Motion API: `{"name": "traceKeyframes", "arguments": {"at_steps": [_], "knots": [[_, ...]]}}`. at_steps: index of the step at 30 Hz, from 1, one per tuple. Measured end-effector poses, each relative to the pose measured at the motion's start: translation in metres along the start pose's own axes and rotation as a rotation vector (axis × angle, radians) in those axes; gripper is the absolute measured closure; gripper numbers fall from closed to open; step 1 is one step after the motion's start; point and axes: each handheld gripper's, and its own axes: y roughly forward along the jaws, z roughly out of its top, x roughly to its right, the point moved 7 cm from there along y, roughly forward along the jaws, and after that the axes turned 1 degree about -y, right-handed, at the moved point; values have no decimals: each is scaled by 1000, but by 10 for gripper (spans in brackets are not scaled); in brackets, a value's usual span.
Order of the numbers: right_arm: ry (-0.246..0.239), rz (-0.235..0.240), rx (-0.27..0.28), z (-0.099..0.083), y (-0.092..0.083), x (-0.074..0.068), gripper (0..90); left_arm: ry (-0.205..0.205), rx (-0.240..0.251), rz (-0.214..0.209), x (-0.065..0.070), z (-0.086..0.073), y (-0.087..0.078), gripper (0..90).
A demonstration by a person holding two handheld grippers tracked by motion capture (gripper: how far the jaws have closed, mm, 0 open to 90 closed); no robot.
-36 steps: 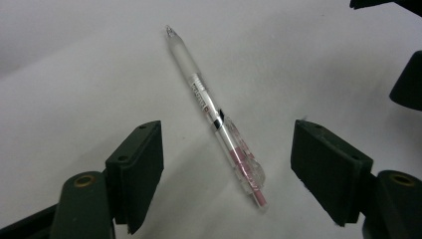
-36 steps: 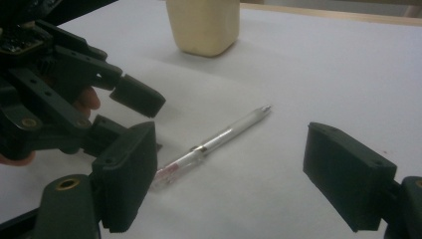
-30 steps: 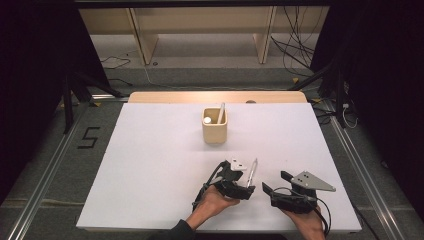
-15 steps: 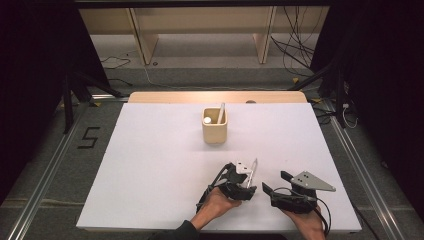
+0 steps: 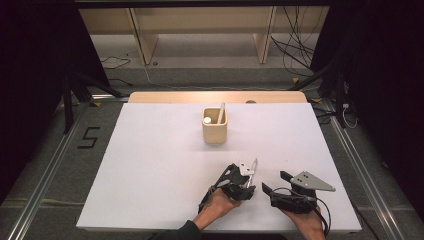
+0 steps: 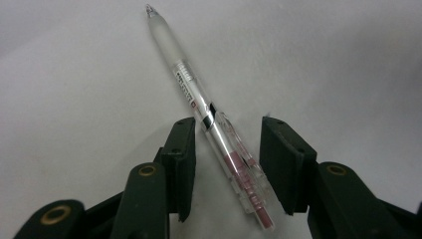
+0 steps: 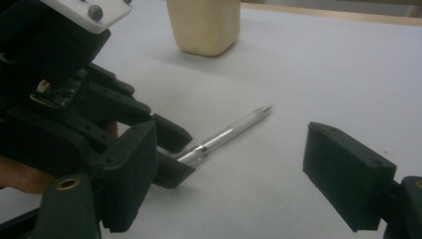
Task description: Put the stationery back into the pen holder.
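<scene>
Lying flat on the white table (image 5: 150, 165), the pen (image 6: 209, 117) sits well short of the beige cup (image 5: 215, 131), on the person's side of it. The left gripper (image 6: 226, 159) straddles the pen's rear half; its jaws have just been closing, yet in the left gripper view a gap shows on each side of the barrel, so nothing is clamped. The pen's tip points toward the cup. Just right of the pen, the right gripper (image 7: 229, 174) rests with its jaws spread wide and empty. The cup holds another white pen (image 5: 220, 113) leaning upright.
</scene>
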Motion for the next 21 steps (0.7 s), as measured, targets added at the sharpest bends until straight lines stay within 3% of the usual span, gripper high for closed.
{"name": "traceKeyframes", "arguments": {"at_steps": [7, 21], "knots": [[0, 1, 0, 0, 1, 0, 222, 34, -3, 27, 2, 1, 2, 623], [0, 0, 0, 0, 0, 0, 223, 21, -7, 11, -2, 2, 1, 693]]}}
